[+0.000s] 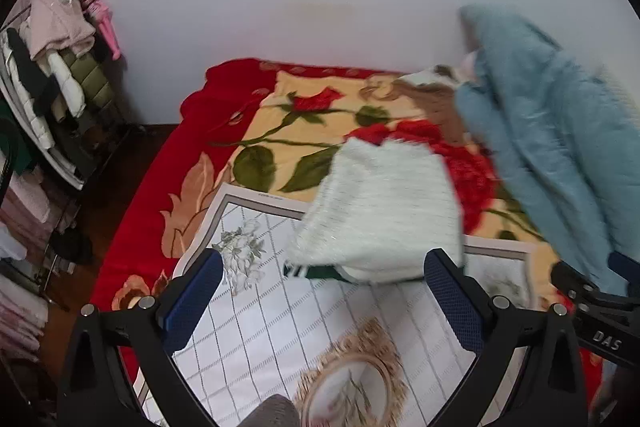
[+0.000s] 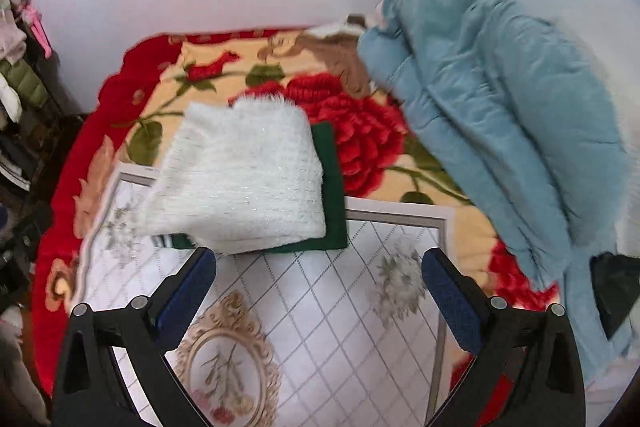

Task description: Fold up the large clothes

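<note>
A folded fluffy white sweater (image 1: pixel 380 211) (image 2: pixel 248 183) lies on a folded dark green garment (image 2: pixel 332 187), at the far edge of a white floral mat (image 1: pixel 280 307) (image 2: pixel 340 315) on the bed. A large light blue padded coat (image 1: pixel 552 131) (image 2: pixel 500 107) lies bunched at the right. My left gripper (image 1: pixel 324 291) is open and empty above the mat, just short of the sweater. My right gripper (image 2: pixel 320 287) is open and empty, also just before the pile. The right gripper's body shows at the right edge of the left wrist view (image 1: pixel 600 311).
The bed has a red and yellow rose blanket (image 1: pixel 304 119) (image 2: pixel 360 131) against a white wall. A rack piled with clothes (image 1: pixel 56 75) stands at the left over a dark floor. A brown garment (image 2: pixel 340 59) lies at the back by the coat.
</note>
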`<state>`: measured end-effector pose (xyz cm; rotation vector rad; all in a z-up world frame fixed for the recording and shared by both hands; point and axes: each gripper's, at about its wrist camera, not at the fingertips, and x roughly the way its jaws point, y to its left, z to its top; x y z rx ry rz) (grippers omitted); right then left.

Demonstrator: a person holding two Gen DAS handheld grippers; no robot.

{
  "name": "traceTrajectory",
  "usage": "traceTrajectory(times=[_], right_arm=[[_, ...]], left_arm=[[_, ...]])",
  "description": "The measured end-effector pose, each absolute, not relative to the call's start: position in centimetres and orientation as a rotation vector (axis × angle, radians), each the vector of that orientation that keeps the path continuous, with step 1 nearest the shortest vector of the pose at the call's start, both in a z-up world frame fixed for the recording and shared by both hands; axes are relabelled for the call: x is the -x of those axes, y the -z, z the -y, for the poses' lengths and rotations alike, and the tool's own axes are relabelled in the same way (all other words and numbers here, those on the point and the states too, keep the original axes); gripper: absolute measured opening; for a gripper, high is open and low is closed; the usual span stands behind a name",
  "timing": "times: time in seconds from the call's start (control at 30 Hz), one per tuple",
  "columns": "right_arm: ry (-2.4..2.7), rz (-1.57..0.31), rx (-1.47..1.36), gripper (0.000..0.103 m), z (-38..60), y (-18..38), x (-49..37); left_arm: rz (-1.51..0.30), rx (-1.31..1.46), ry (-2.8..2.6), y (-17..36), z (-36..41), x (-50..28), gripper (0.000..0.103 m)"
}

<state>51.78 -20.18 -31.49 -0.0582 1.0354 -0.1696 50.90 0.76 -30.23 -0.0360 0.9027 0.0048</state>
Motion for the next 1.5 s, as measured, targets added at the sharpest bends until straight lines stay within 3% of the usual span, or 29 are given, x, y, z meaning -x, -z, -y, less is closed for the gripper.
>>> traceTrajectory(times=[0.3, 0.67, 1.03, 1.5], right_arm=[[0.242, -0.903, 0.044, 0.103, 17.2, 17.7, -36.9], [0.274, -0.801, 0.025, 0.103, 15.7, 7.0, -23.8], [0.233, -0.725, 0.056, 0.103, 15.2, 1.8, -17.7], [0.202, -0.693, 0.076, 0.103, 14.5, 0.5, -15.3]], left_arm=[[-0.841, -0.001, 0.085, 20.0, -1.6, -39.4, 0.103], [-0.783, -0.008, 0.083, 13.3, -2.7, -30.9, 0.103], [-0.686, 0.013, 0.021, 9.8, -3.3, -26.3, 0.103], [-0.654, 0.035, -0.018, 8.9, -4.3, -23.8, 0.103]])
